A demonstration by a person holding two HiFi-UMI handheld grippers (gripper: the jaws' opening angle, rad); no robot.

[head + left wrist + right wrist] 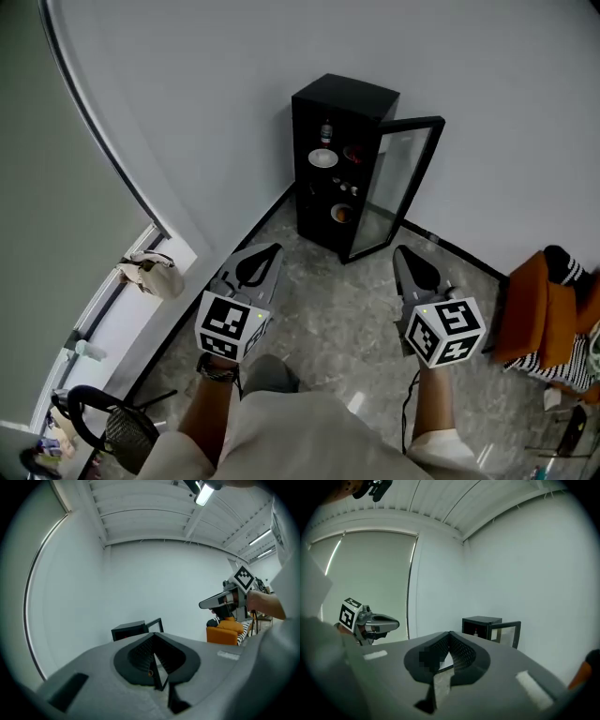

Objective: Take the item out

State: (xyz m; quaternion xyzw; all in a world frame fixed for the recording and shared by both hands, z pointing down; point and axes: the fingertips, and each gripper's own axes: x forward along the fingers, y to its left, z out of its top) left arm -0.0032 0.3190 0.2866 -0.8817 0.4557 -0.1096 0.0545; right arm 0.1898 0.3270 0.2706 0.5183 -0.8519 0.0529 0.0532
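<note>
A black cabinet [330, 105] stands against the wall with its glass door [397, 187] swung open to the right. Its shelves hold a small bottle [325, 131], a white bowl [322, 157], a dark bowl [353, 155] and an orange-brown item [343, 214] lower down. My left gripper [272, 249] and right gripper [401, 251] are both held level, well short of the cabinet, jaws shut and empty. The cabinet [129, 630] shows small beyond the left gripper [153, 635]. It also shows as the cabinet [482, 625] beyond the right gripper [450, 633].
An orange chair [534, 305] with a striped cloth stands at the right. A black mesh chair [112, 424] is at the lower left, and a beige bag [150, 275] lies on the window sill. The floor is grey marble tile.
</note>
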